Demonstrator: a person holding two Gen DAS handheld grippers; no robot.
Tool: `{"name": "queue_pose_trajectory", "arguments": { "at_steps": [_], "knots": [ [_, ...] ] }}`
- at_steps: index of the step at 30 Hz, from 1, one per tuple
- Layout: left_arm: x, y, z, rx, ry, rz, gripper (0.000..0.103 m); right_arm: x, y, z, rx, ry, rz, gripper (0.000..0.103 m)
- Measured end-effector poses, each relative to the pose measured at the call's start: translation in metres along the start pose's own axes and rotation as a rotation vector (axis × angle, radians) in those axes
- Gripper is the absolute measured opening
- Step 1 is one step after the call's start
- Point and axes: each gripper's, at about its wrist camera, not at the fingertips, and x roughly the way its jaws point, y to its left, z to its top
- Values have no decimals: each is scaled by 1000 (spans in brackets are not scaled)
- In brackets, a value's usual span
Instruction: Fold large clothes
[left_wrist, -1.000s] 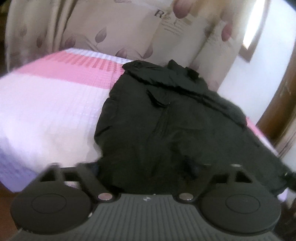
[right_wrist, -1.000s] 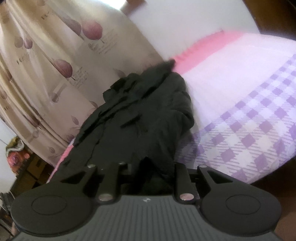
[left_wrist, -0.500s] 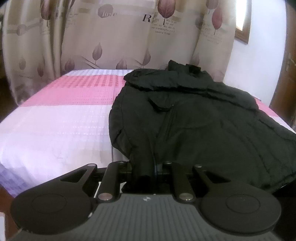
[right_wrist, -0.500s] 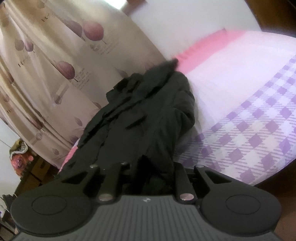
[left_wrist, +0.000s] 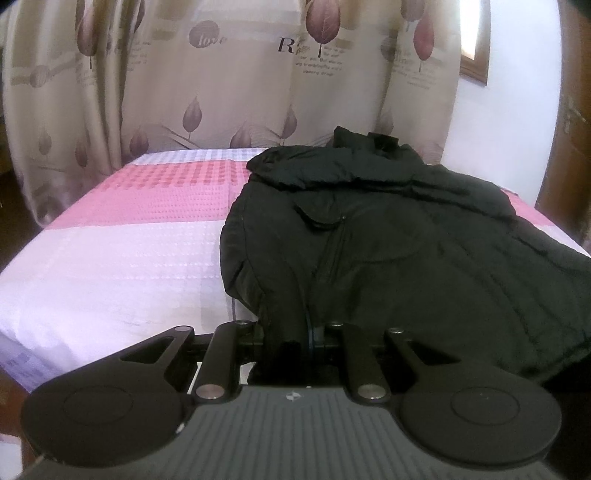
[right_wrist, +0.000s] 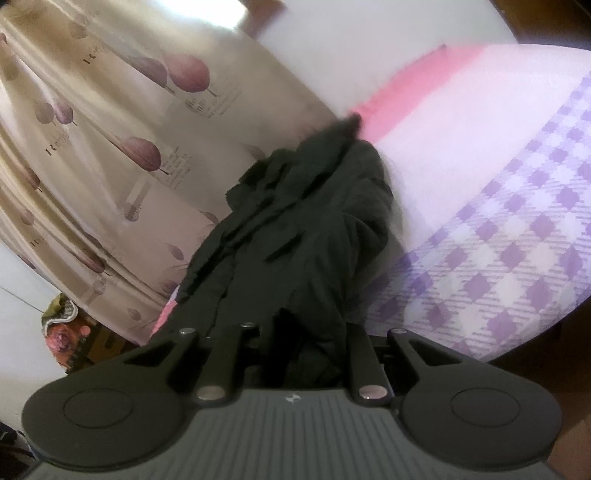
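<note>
Now both grippers grip the near hem of a black jacket (left_wrist: 388, 236) that lies spread on the bed (left_wrist: 129, 258), collar toward the curtain (left_wrist: 221, 74). The left gripper (left_wrist: 299, 332), spread apart and short of the hem a second ago, is pinched on cloth; its view has steadied and levelled. The right gripper (right_wrist: 306, 347) stays clamped on the hem, barely shifted. With both corners held, a fold toward the collar looks ready.

Black gripper (left_wrist: 299, 332), ribbed grey body, silver screws
</note>
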Motion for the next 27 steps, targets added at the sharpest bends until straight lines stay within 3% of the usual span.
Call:
{"name": "queue_pose_trajectory", "arguments": {
  "at_steps": [12, 20, 27],
  "knots": [
    [-12, 12, 3, -71, 0, -44, 17, -11, -4, 0, 57, -4, 52, 15],
    [-20, 32, 9, -232, -22, -115, 17, -17, -2, 3, 115, -15, 113, 15],
    [-23, 31, 19, -277, -43, -125, 17, -17, 7, 12, 157, -39, 190, 15]
  ]
}}
